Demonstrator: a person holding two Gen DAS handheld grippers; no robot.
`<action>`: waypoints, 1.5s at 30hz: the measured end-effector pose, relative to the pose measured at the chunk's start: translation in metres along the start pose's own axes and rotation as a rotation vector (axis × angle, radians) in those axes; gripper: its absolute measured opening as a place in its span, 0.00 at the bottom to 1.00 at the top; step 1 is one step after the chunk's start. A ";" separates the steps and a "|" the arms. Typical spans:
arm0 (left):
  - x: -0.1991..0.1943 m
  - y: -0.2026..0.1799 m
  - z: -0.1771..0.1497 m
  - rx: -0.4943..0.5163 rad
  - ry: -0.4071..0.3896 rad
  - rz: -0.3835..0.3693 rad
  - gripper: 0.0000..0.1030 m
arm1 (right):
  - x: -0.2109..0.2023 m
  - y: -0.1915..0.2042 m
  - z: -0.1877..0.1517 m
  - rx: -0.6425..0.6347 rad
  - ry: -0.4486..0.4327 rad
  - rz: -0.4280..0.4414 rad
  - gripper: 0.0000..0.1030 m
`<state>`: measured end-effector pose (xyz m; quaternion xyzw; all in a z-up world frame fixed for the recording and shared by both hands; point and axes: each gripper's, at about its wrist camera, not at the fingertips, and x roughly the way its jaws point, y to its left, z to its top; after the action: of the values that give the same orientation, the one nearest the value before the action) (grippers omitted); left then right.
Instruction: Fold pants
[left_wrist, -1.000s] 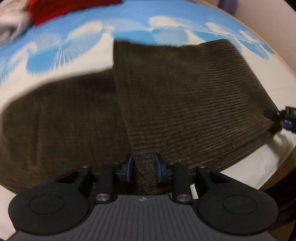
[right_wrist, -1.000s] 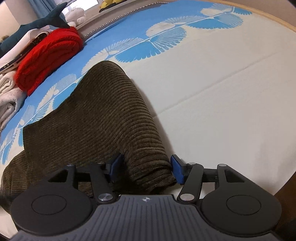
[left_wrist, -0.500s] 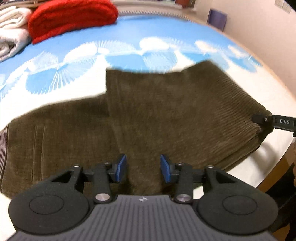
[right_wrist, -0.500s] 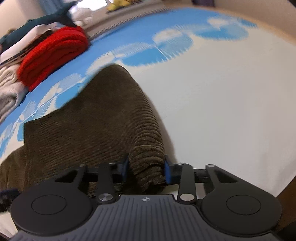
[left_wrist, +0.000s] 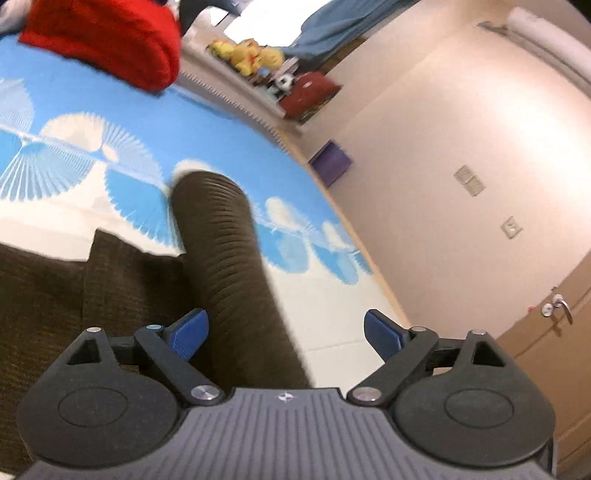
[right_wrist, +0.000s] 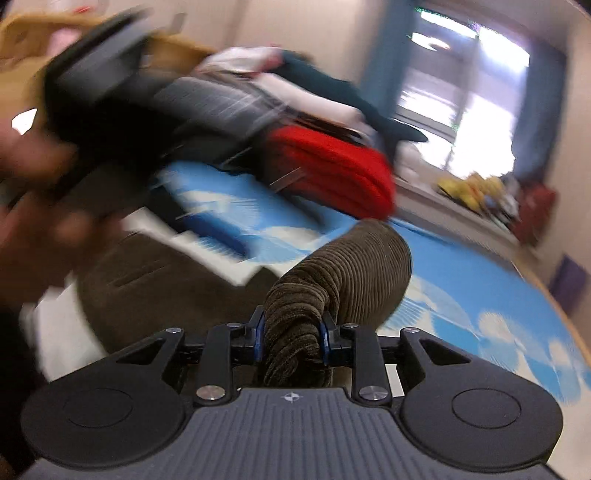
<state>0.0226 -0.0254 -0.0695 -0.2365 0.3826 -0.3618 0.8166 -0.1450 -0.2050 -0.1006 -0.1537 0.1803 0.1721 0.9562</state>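
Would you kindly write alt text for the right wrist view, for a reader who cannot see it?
The right gripper has its fingers closing on a bunched fold of brown corduroy pants, lifted above a blue and white patterned bed. Behind lie a folded red blanket and, blurred at upper left, the left gripper.

Brown ribbed pants (left_wrist: 229, 266) (blue-and-white fan-patterned bedsheet (left_wrist: 74, 162))

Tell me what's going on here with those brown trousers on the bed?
A person is folding brown corduroy pants on a bed with a blue-and-white patterned sheet, using a handheld claw in each hand. The right claw is closing on a bunched end of the pants and lifts it off the sheet. The left claw is opening, with a raised fold of the fabric between its fingers but not pinched. A folded red knit lies further back.
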 end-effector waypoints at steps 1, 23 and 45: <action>0.004 0.003 0.001 -0.006 0.010 0.028 0.91 | 0.001 0.007 -0.002 -0.022 0.000 0.016 0.28; -0.084 0.073 0.055 0.159 0.010 0.392 0.18 | 0.004 -0.022 0.022 0.299 -0.078 0.250 0.64; -0.163 0.251 0.036 -0.336 0.058 0.629 0.83 | 0.186 -0.025 0.011 0.777 0.361 0.282 0.78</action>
<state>0.0819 0.2616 -0.1409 -0.2278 0.5139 -0.0313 0.8265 0.0306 -0.1730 -0.1593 0.2153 0.4144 0.1907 0.8634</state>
